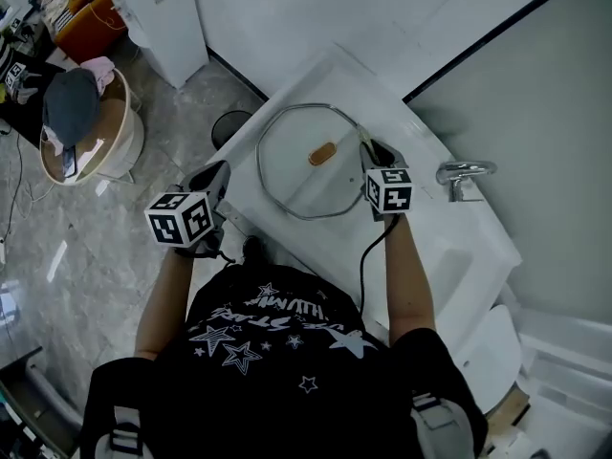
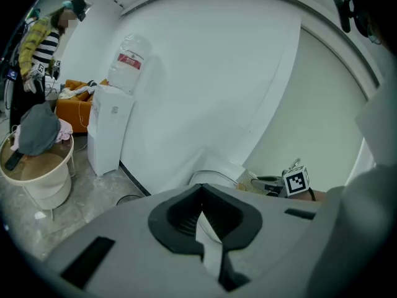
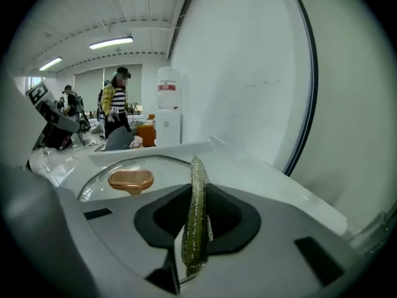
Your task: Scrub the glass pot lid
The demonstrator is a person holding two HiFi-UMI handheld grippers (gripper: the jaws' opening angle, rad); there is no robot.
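Scrubbing looks about to begin: the glass pot lid (image 1: 304, 170) lies mid-frame in the sink (image 1: 435, 242), the right gripper (image 1: 375, 153) has its jaws pinching a green scouring pad (image 3: 196, 216) at the lid's right rim, and the left gripper (image 1: 216, 178) has its jaws pressed together and empty, so next the pad must press onto the glass.

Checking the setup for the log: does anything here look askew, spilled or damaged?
Nothing stands out. The glass pot lid lies flat, knob up, and the right hand-held gripper clamps the scrubbing pad.
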